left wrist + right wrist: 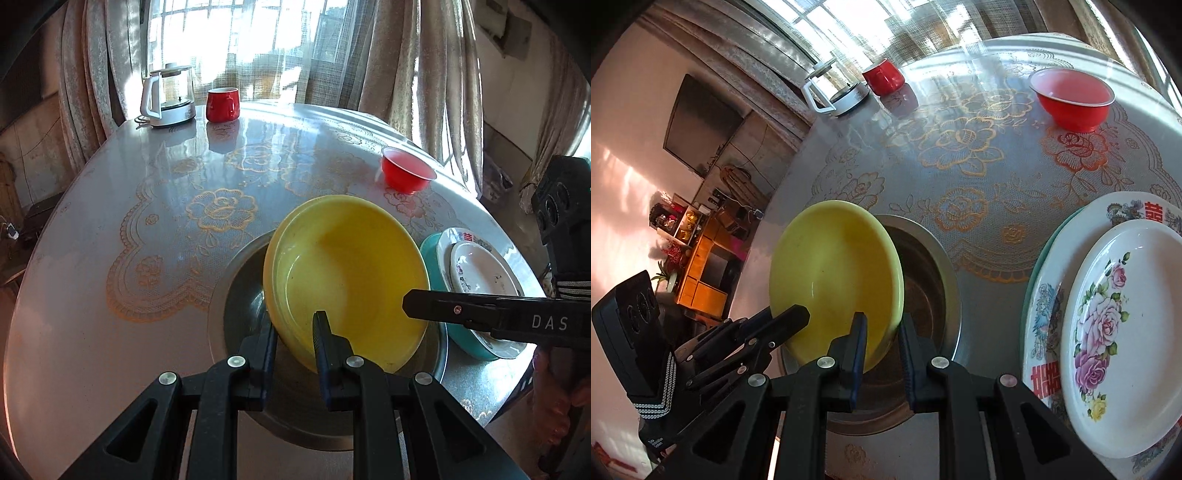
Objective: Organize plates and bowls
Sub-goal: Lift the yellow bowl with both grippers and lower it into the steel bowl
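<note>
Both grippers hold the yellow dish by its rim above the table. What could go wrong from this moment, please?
1. The yellow dish is tilted and pinched only at its edge by the left gripper and the right gripper; it may slip into the metal basin.
2. Uneven motion of the hands could twist the dish loose.
3. The plate stack lies close, so a swing could strike it.
</note>
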Tool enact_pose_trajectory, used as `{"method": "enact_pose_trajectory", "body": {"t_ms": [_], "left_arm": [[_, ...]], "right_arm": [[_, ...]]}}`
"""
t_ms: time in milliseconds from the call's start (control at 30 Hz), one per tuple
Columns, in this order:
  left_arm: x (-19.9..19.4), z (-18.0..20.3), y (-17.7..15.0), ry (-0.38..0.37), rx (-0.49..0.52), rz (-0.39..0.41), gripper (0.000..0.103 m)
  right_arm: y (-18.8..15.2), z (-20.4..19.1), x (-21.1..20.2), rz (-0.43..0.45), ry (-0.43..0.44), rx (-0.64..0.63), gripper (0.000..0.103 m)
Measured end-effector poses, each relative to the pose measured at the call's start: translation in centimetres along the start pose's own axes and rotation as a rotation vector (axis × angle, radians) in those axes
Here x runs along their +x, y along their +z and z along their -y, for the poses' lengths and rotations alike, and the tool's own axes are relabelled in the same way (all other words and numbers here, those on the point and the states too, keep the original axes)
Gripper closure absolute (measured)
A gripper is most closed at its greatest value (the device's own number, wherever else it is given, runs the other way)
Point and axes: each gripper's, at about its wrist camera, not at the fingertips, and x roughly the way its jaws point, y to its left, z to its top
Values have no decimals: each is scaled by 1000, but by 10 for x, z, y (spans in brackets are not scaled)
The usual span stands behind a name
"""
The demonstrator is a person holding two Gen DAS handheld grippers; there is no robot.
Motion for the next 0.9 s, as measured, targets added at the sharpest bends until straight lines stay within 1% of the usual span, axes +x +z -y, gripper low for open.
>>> {"method": "enact_pose_trajectory", "body": {"t_ms": [67, 233, 567, 600, 667, 800, 900], "left_arm": [[2, -1, -4, 1, -3, -6, 84], [7, 0, -11, 30, 9, -17, 83], [12, 1, -12, 47, 36, -32, 83], [12, 1, -12, 46, 36, -34, 83], [13, 1, -12, 46, 38, -37, 83], [16, 3, -13, 66, 57, -37, 82], [16, 5, -11, 76, 66, -38, 81]], "right_arm": [[-3, 0, 4, -15, -7, 2, 85], [-8, -1, 13, -37, -27, 15, 84], [-4, -2, 14, -39, -60, 10, 84], [-4, -3, 12, -36, -68, 13, 83], [-4, -4, 8, -31, -88, 9, 79], [-2, -5, 9, -26, -115, -24, 79], [0, -7, 11, -35, -109, -23, 79]]}}
